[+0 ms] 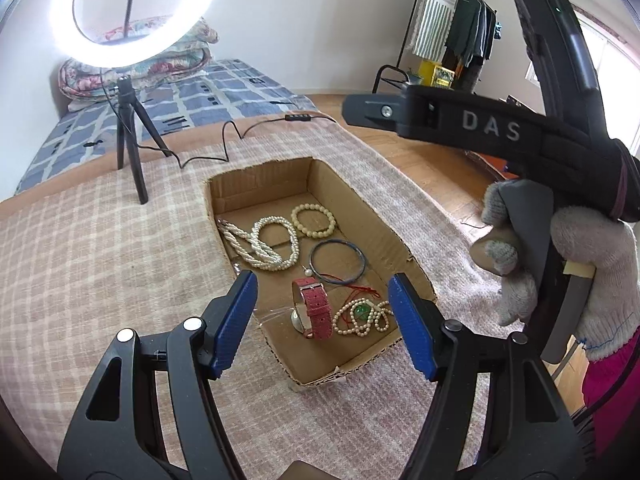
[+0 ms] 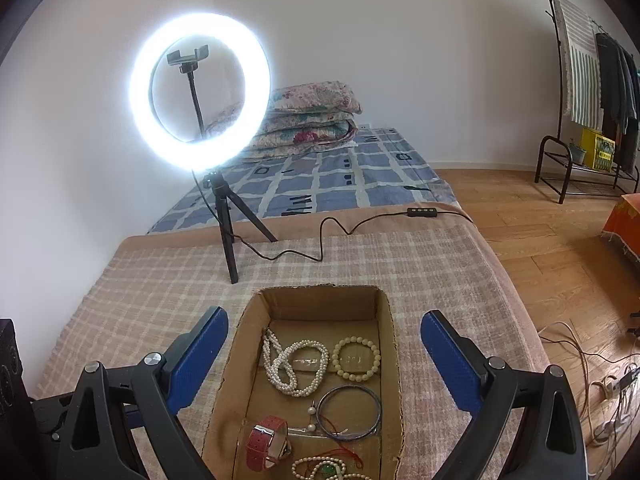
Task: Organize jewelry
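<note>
Blue fingers (image 2: 200,356) spread above a plaid blanket (image 2: 140,280) by a bed (image 2: 340,184).

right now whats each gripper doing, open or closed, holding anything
Left gripper: open, holding nothing, above the cardboard box.
Right gripper: open, holding nothing, above the same box.
</note>
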Available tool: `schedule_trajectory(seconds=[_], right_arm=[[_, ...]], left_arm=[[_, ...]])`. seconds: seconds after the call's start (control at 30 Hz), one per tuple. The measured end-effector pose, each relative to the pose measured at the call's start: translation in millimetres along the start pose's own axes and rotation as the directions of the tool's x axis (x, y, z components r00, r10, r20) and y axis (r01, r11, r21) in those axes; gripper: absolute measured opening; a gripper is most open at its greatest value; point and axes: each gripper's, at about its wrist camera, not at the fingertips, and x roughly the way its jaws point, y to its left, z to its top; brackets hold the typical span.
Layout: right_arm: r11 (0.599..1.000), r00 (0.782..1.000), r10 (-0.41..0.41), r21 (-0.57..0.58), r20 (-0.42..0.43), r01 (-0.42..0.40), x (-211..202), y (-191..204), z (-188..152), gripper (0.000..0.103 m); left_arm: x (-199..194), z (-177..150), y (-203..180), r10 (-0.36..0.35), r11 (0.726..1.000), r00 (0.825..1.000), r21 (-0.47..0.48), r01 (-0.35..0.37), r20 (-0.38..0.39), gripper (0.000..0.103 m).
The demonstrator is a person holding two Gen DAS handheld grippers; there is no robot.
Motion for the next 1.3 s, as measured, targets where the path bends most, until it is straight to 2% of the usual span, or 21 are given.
schedule_trajectory(seconds=[0.53, 0.6, 0.67, 0.7, 1.3], right_arm=[[1.000, 0.996, -0.010, -0.009, 0.090, 0.011, -76.4, 19.2, -8.1, 0.103], [1.000, 0.996, -0.007, -0.004, 0.089, 0.007, -83.6, 20.7, -13.9, 0.103], [1.000, 0.996, -0.013, -0.004, 0.087, 0.014, -89.0, 23.4, -20.8, 0.103], [1.000, 0.996, -0.016, -0.005, 0.086, 0.017, -90.9, 24.7, -24.0, 0.103], [0.991, 0.988, -0.130, -0.015, 0.085, 0.131, -123.3, 40.1, -65.6, 0.103]], left_arm=[[-49.2, -9.6, 20.6, 0.074, 0.997, 0.996, -0.016, -0.074, 0.057, 0.071], [-55.0, -10.5, 23.2, 0.089, 0.996, 0.994, -0.020, -0.088, 0.066, 0.074], [-61.5, -11.6, 26.8, 0.099, 0.995, 0.992, -0.032, -0.096, 0.084, 0.083], [-65.6, -12.0, 28.5, 0.101, 0.994, 0.990, -0.041, -0.098, 0.096, 0.084], [-101.2, -21.8, 23.5, 0.170, 0.985, 0.974, -0.020, -0.169, 0.147, 0.085]])
